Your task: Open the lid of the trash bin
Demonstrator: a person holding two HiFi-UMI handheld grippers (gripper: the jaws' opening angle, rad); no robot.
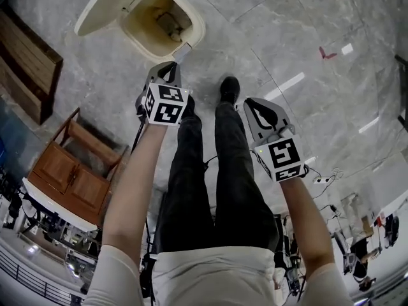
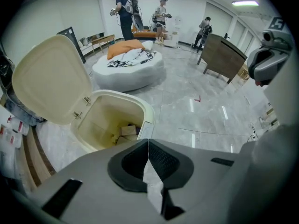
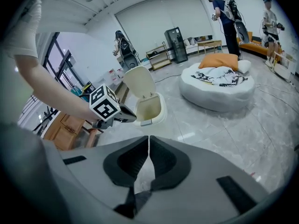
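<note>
The cream trash bin (image 1: 198, 29) stands on the marble floor with its lid (image 1: 108, 5) swung fully up and back. A few scraps lie at the bottom. My left gripper (image 1: 172, 64) is shut and empty, its tips just short of the bin's front edge. In the left gripper view the jaws (image 2: 148, 141) meet right in front of the bin's rim (image 2: 142, 107), with the raised lid (image 2: 49, 78) to the left. My right gripper (image 1: 250, 102) is shut, empty, and further from the bin. The right gripper view shows its jaws (image 3: 149, 138) closed, with the bin (image 3: 161, 111) ahead.
A wooden cabinet (image 1: 70, 171) and a dark wooden bench (image 1: 25, 62) stand to the left. The person's shoe (image 1: 229, 88) rests on the floor between the grippers. A round white bed (image 2: 128, 69) lies beyond the bin, with people (image 2: 124, 8) behind it. Cables (image 1: 322, 180) lie at the right.
</note>
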